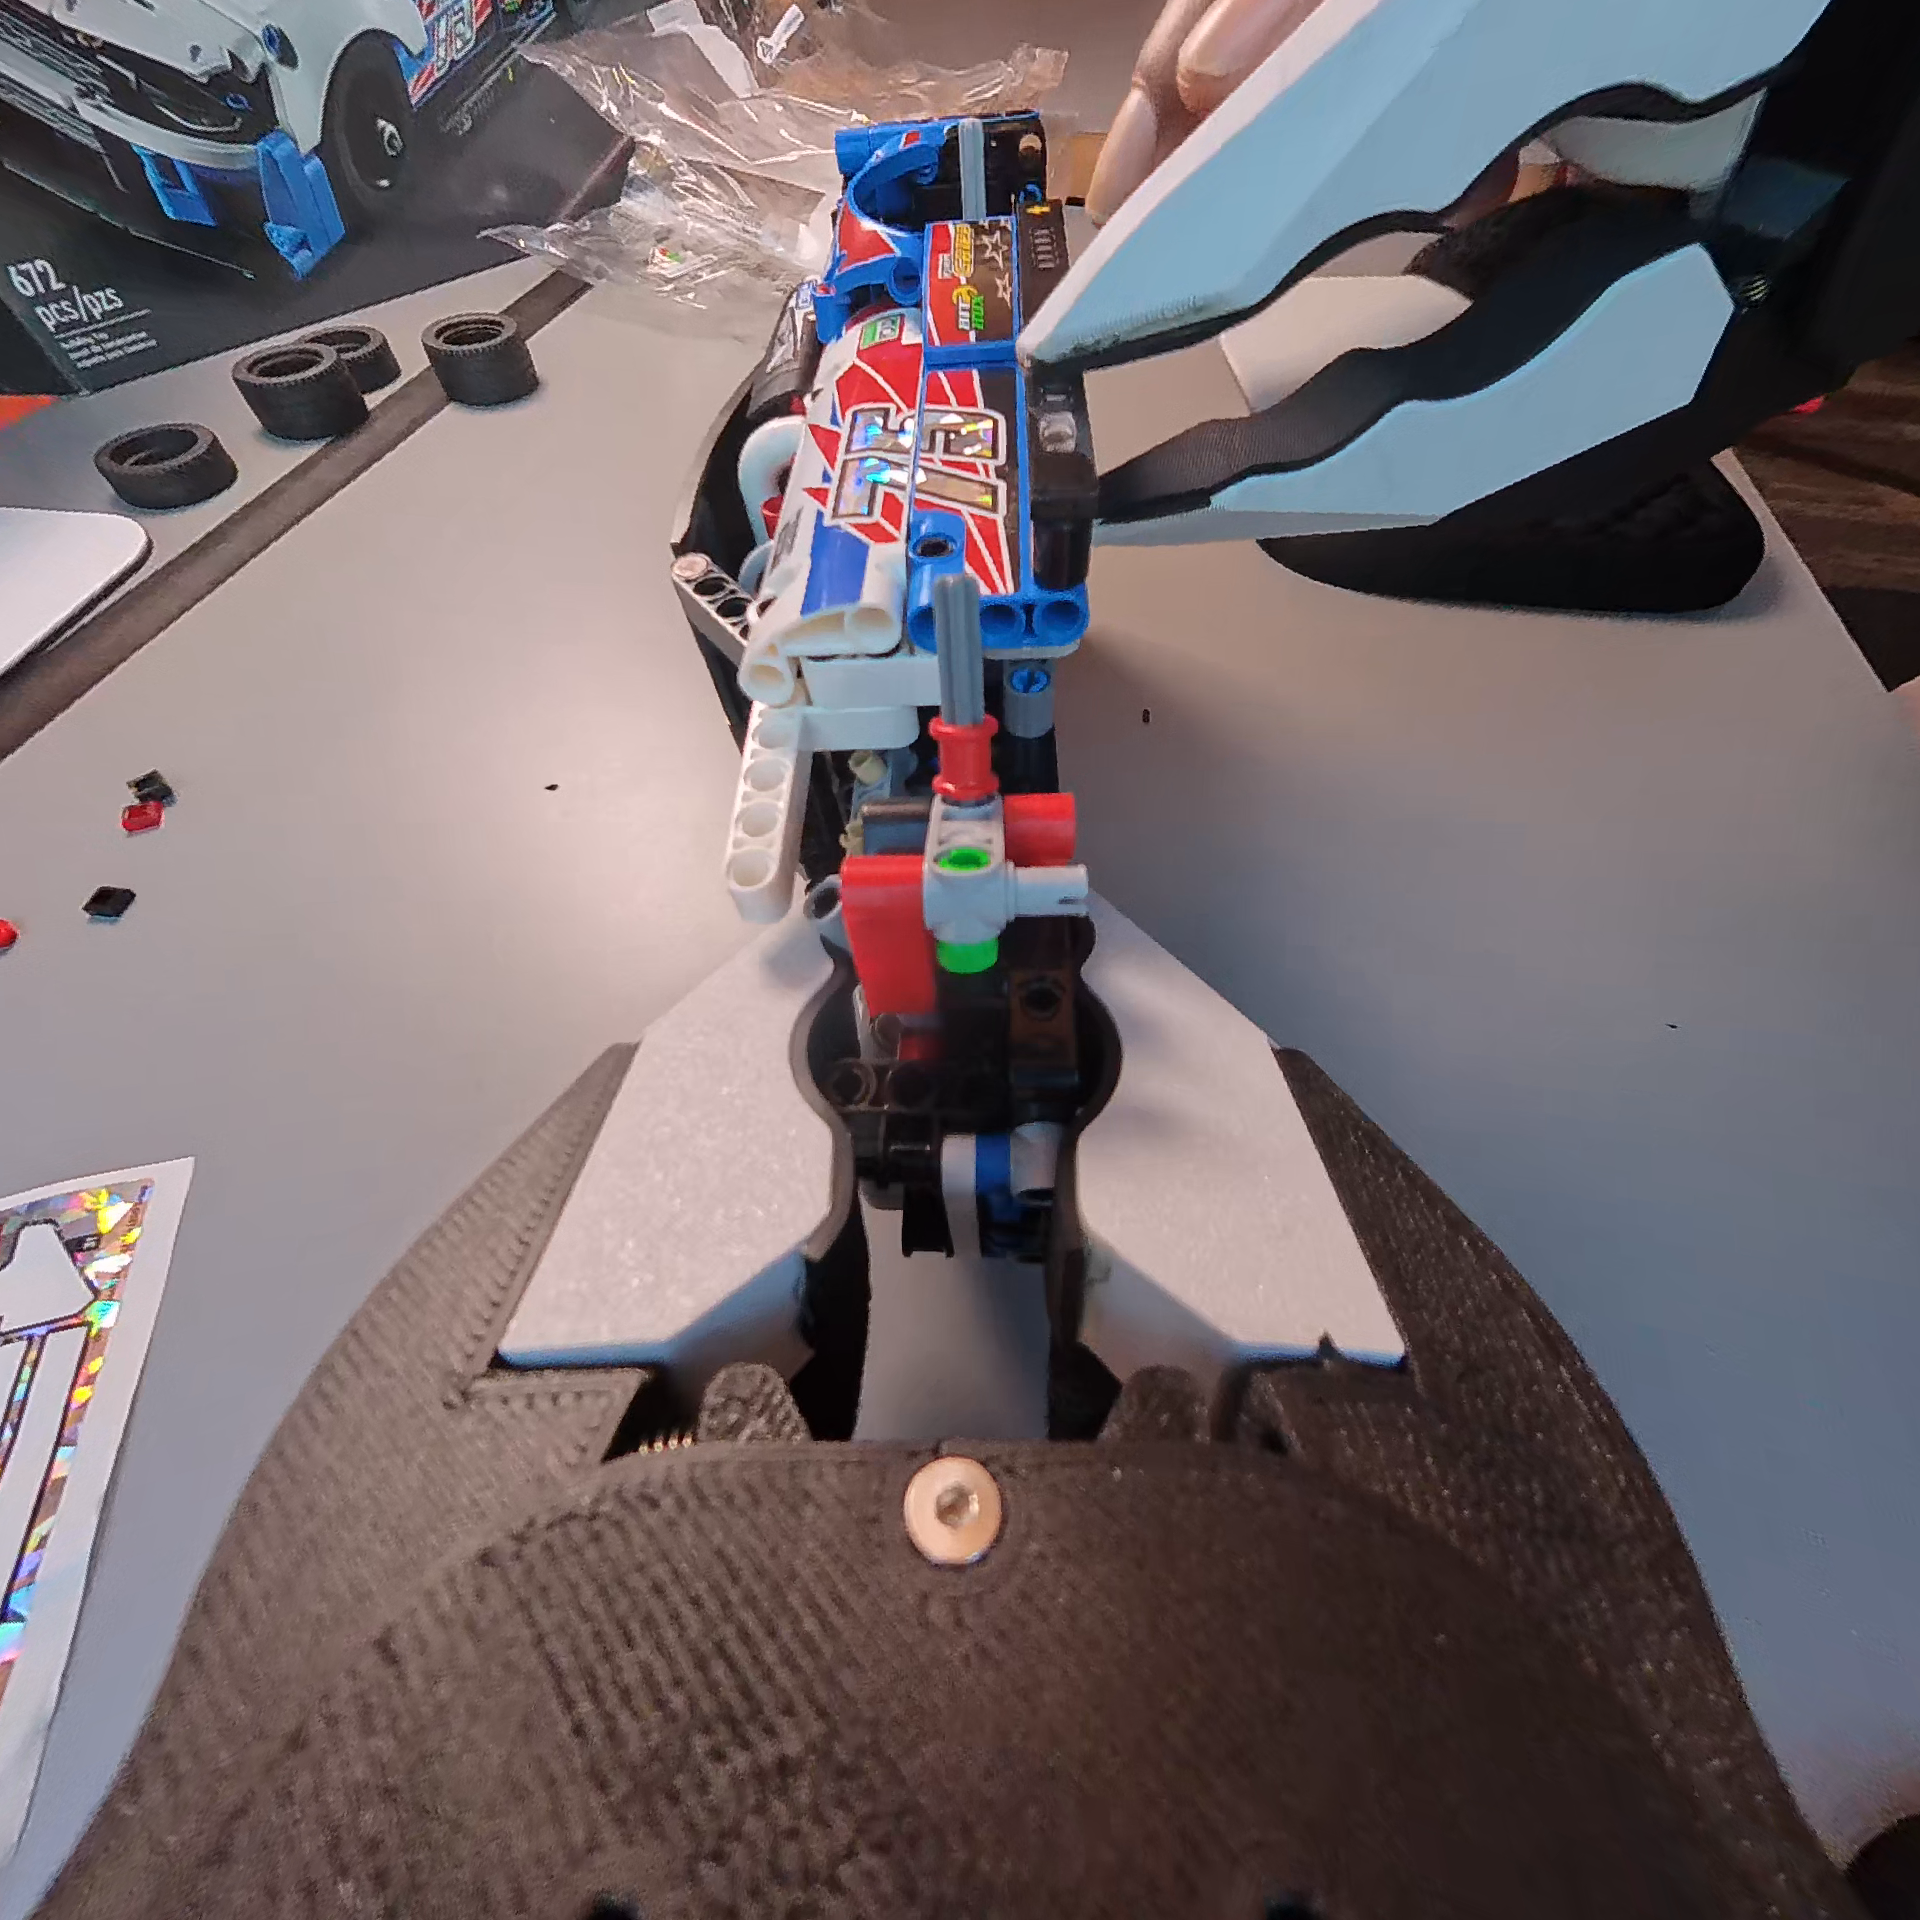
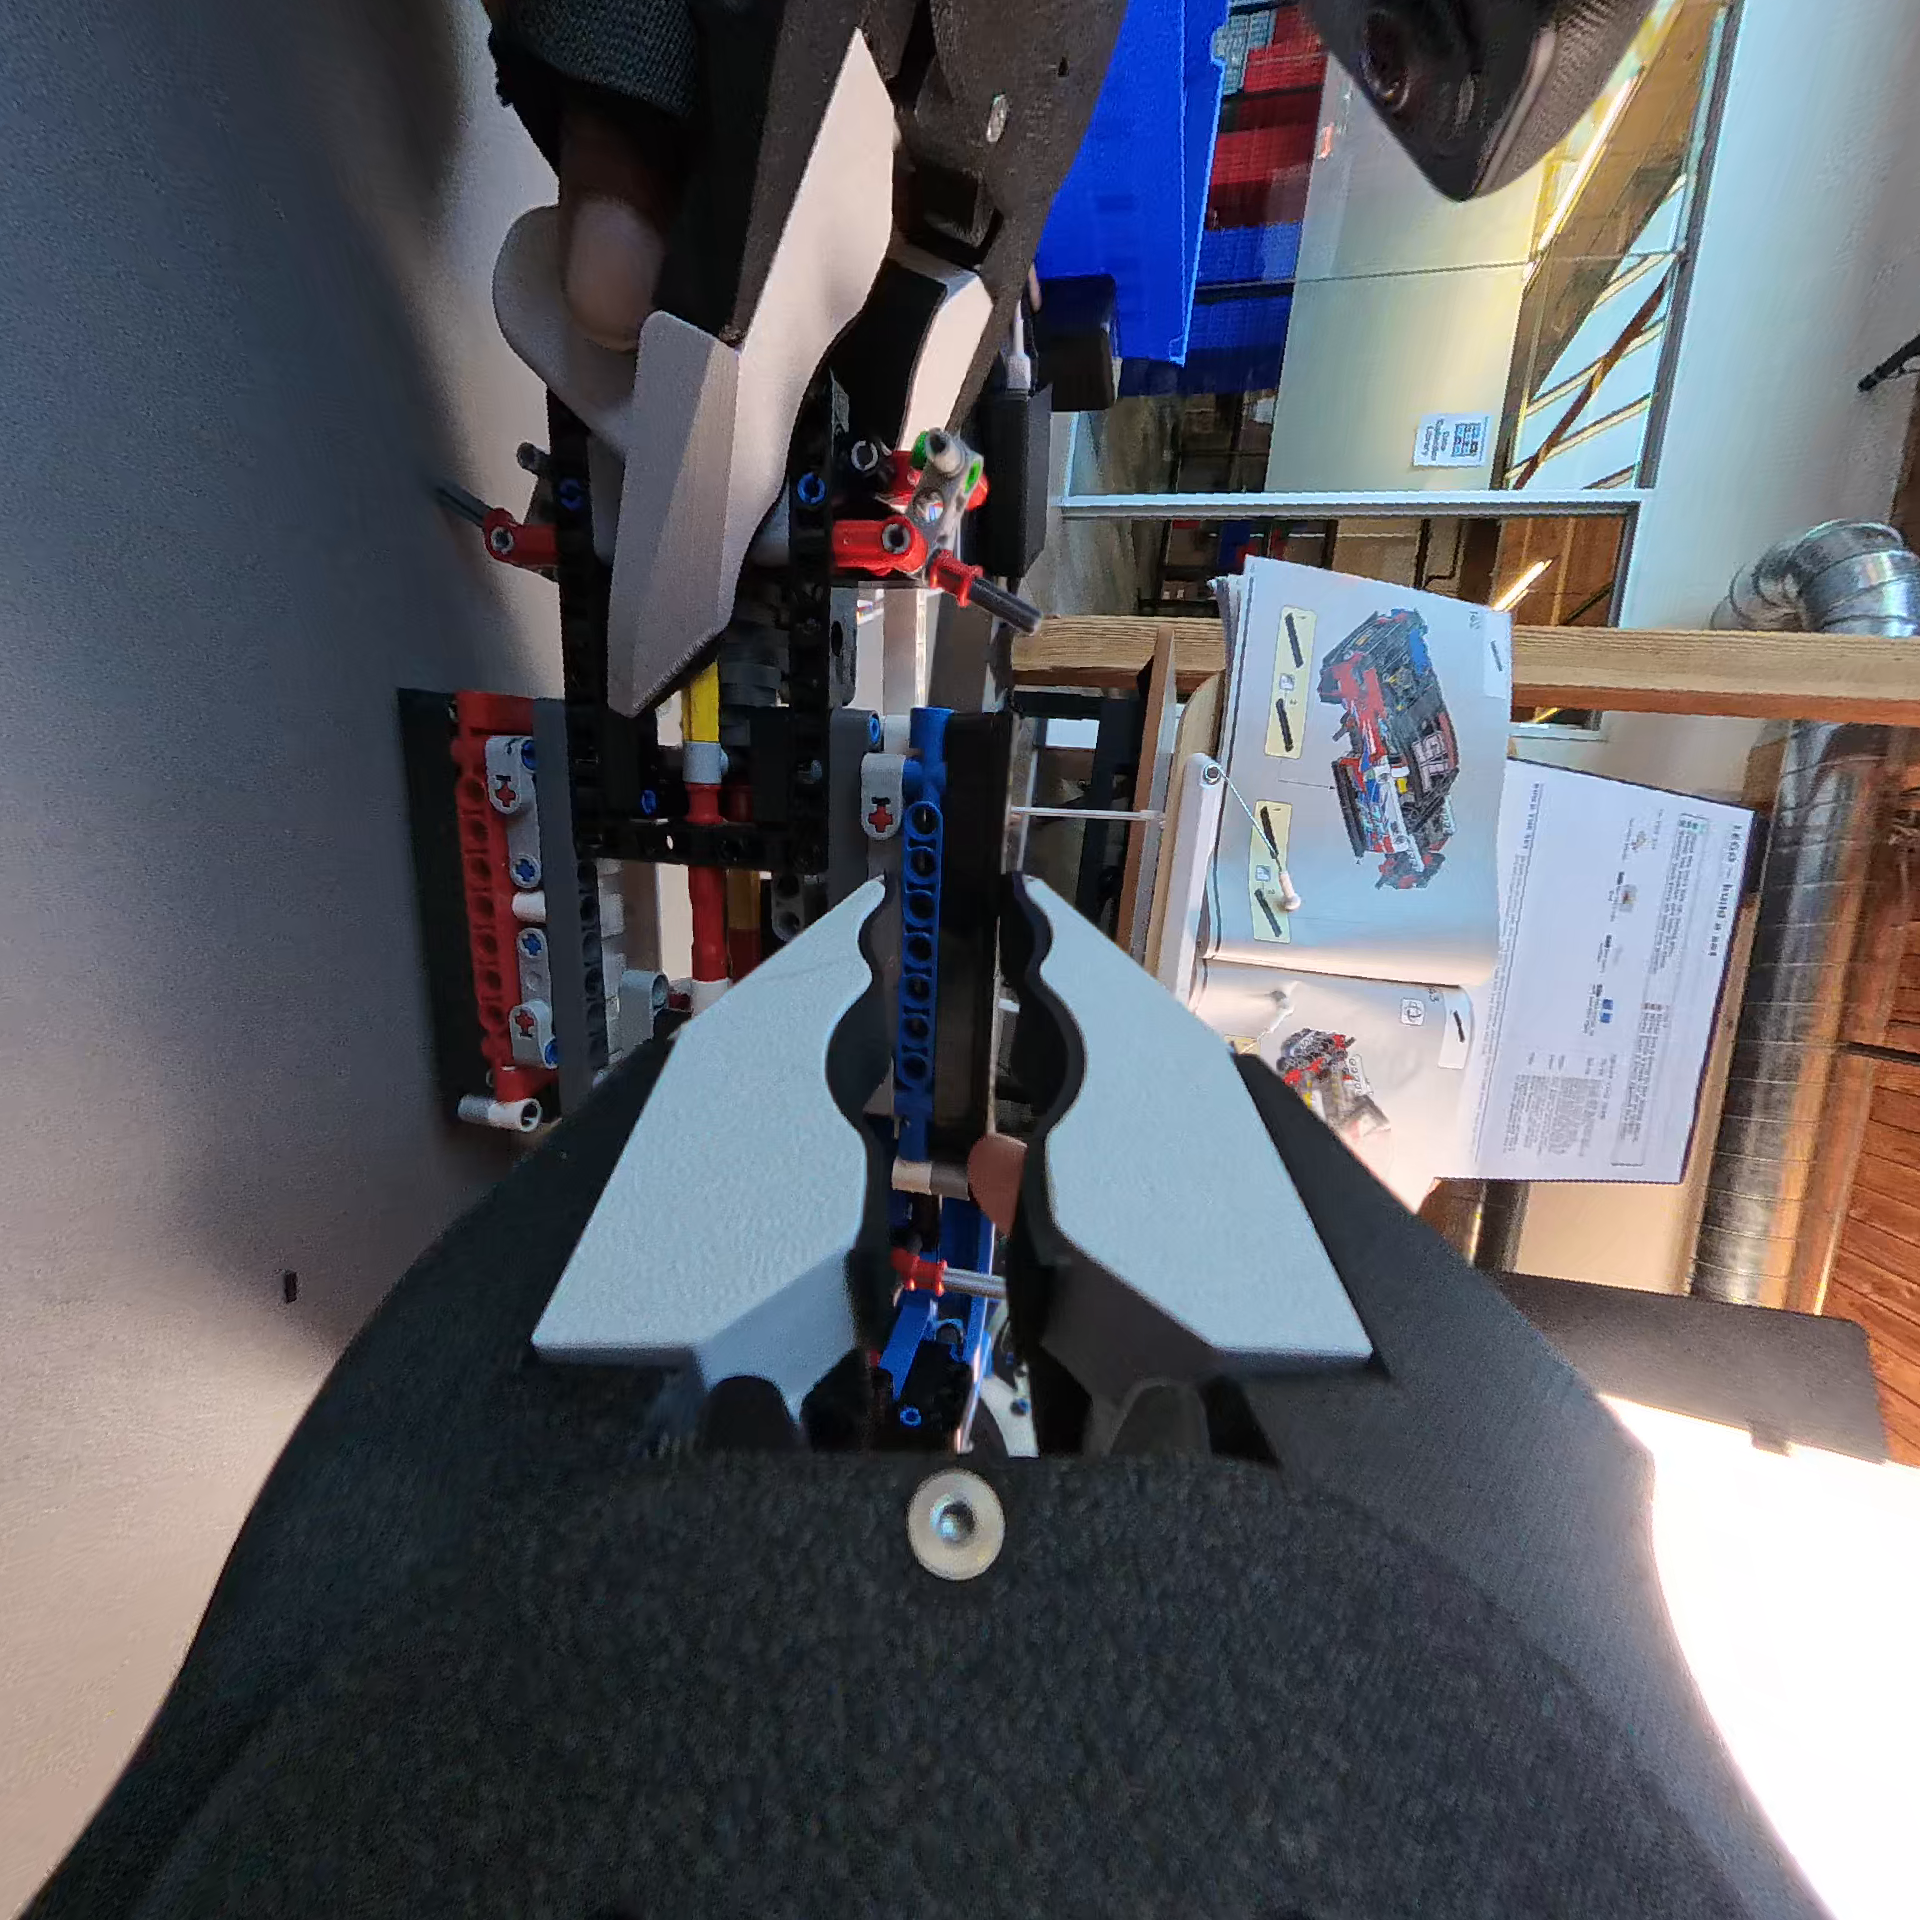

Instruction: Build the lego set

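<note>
Jaws, left gripper: clamped on the near end of the lego car model, gripping its black frame just below a red and grey connector cluster.
Jaws, right gripper: clamped on the model's long edge, over a blue holed beam backed by a black panel; in the left wrist view this gripper comes in from the right, one fingertip on the stickered blue side, the other against the black edge.
Lego car model: held on its side between both pairs of jaws, its lower edge near or on the worktop; whether it touches cannot be told.
Grey axle: stands up from a red bush, just ahead of the left jaws.
Tyres: four black ones, well to the left of the left jaws, loose on the worktop.
Box: far left, beyond the tyres, printed with a car.
Plastic bags: clear, crumpled, beyond the model.
Sticker sheet: holographic, left of the left gripper body.
Small loose parts: black and red, left of the left jaws.
Instruction booklet: open, to the right of the right jaws, propped on a stand.
Hand: fingers seen behind the right gripper.
</note>
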Demonstrator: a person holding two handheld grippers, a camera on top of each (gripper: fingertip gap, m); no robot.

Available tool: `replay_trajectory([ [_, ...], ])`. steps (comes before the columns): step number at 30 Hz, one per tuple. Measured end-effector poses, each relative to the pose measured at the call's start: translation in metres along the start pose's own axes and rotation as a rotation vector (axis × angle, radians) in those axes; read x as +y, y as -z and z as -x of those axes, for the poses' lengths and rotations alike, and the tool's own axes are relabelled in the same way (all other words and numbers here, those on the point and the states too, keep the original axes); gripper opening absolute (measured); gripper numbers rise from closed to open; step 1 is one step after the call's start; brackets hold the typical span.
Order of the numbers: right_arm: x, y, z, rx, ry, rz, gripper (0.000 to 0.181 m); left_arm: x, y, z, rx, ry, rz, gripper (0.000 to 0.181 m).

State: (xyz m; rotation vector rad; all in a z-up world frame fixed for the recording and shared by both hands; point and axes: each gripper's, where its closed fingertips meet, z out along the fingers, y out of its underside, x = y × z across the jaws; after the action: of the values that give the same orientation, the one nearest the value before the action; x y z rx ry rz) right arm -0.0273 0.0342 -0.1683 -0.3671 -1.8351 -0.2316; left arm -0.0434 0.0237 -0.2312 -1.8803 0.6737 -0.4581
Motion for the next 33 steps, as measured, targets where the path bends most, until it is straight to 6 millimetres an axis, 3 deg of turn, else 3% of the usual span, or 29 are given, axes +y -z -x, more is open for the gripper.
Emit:
replay_trajectory([
  [6, -0.001, 0.004, 0.001, -0.011, 0.011, -0.019, 0.017, 0.000, 0.000, -0.002, -0.001, -0.020, 0.012, 0.033],
  [13, -0.020, 0.008, -0.012, -0.079, -0.180, -0.091, 0.027, 0.000, 0.000, -0.002, 0.004, -0.007, 0.009, 0.033],
  [18, -0.025, -0.006, 0.002, -0.091, -0.157, -0.070, 0.027, 0.000, 0.000, -0.002, 0.006, -0.003, 0.010, 0.033],
  [21, -0.024, -0.010, -0.003, -0.052, -0.176, -0.056, 0.018, 0.000, 0.000, -0.001, 0.004, 0.000, 0.011, 0.033],
  [33, -0.023, -0.011, -0.002, -0.030, -0.075, -0.016, 0.016, 0.001, 0.000, -0.001, -0.002, -0.001, 0.016, 0.033],
])
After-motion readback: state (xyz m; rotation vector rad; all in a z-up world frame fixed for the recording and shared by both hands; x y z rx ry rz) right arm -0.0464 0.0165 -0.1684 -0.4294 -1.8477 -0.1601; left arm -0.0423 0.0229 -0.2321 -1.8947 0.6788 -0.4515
